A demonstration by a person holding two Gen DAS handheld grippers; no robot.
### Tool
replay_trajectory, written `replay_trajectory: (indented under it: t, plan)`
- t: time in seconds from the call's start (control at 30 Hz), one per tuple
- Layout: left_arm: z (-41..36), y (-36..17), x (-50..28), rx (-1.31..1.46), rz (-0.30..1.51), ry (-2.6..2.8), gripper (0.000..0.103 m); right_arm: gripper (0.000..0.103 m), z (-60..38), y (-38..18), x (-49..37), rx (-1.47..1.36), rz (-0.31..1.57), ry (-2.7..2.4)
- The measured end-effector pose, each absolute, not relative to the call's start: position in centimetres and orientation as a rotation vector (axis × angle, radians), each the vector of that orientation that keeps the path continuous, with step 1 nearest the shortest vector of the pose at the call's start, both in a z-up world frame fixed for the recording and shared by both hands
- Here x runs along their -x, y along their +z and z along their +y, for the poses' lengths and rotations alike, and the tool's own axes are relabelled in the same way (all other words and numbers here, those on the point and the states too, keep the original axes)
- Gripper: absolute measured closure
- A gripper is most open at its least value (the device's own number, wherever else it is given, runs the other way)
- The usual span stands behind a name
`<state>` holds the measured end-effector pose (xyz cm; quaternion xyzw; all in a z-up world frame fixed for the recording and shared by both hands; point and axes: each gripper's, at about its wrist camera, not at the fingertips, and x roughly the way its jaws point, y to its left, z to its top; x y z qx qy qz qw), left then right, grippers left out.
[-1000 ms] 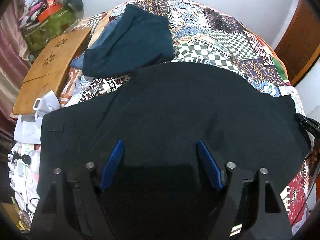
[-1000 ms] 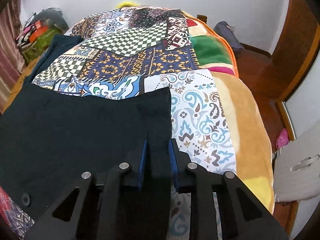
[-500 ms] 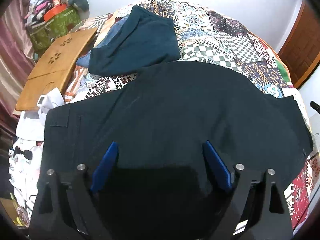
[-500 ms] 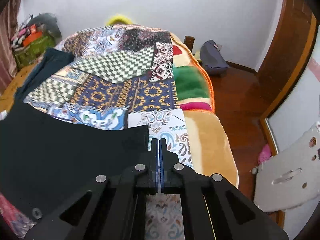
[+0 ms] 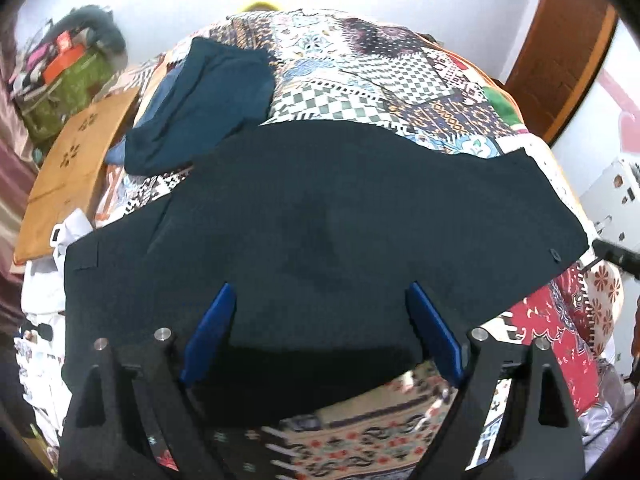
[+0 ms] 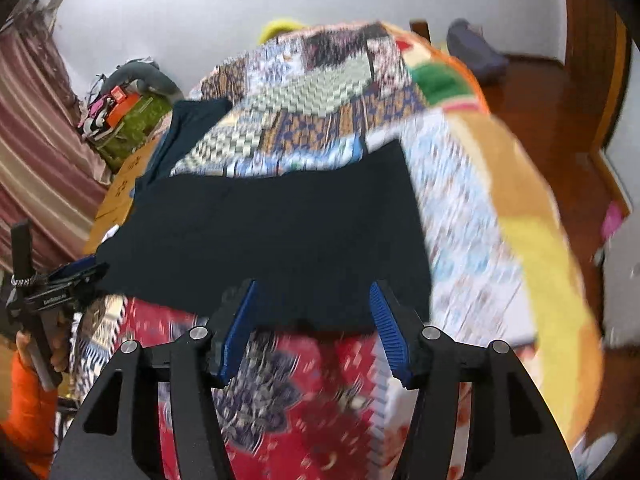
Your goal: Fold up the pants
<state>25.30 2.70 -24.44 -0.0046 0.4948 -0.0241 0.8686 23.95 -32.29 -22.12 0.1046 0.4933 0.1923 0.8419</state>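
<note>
The dark pants (image 5: 340, 216) lie spread flat across the patchwork bed cover (image 5: 380, 80), with a button near their right corner. My left gripper (image 5: 320, 320) hangs open and wide over the pants' near edge, holding nothing. In the right wrist view, which is blurred, the pants (image 6: 280, 232) lie ahead of my right gripper (image 6: 312, 286). Its jaws are opening, with nothing gripped and the pants' near hem just below the blue pads. The left gripper (image 6: 60, 280) shows at that view's left edge, held by a hand in an orange sleeve.
A folded teal garment (image 5: 208, 96) lies beyond the pants at the back left. A wooden board (image 5: 76, 172) and white clothes (image 5: 44, 280) sit along the bed's left side, near a cluttered green bag (image 5: 68, 80). Right of the bed are wooden floor (image 6: 540, 92) and a door (image 5: 560, 48).
My right gripper let go of the pants' corner, pulled back and up, and its jaws went from shut to apart. The left gripper drew back toward the near edge, uncovering bed cover below the pants.
</note>
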Motion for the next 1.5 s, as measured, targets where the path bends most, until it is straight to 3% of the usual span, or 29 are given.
replay_trajectory:
  t: [0.33, 0.53, 0.73, 1.03, 1.5]
  plan:
    - [1.3, -24.6, -25.8, 0.019, 1.042, -0.041, 0.014, 0.049, -33.1, -27.1, -25.4, -0.497, 1.100, 0.395]
    - [0.8, -24.6, -26.2, 0.018, 1.039, -0.040, 0.014, 0.054, -32.7, -26.8, -27.6, -0.471, 1.022, 0.353]
    - [-0.2, -24.4, -26.9, -0.012, 1.022, -0.040, 0.014, 0.094, -33.8, -26.9, -30.7, -0.419, 0.984, 0.268]
    - [1.8, -23.7, -27.3, 0.010, 0.989, -0.005, 0.014, 0.097, -35.9, -22.9, -31.0, -0.378, 0.865, 0.227]
    - [7.7, -18.5, -24.7, 0.081, 0.832, 0.080, 0.014, 0.097, -27.1, -11.3, -31.7, -0.280, 0.620, 0.435]
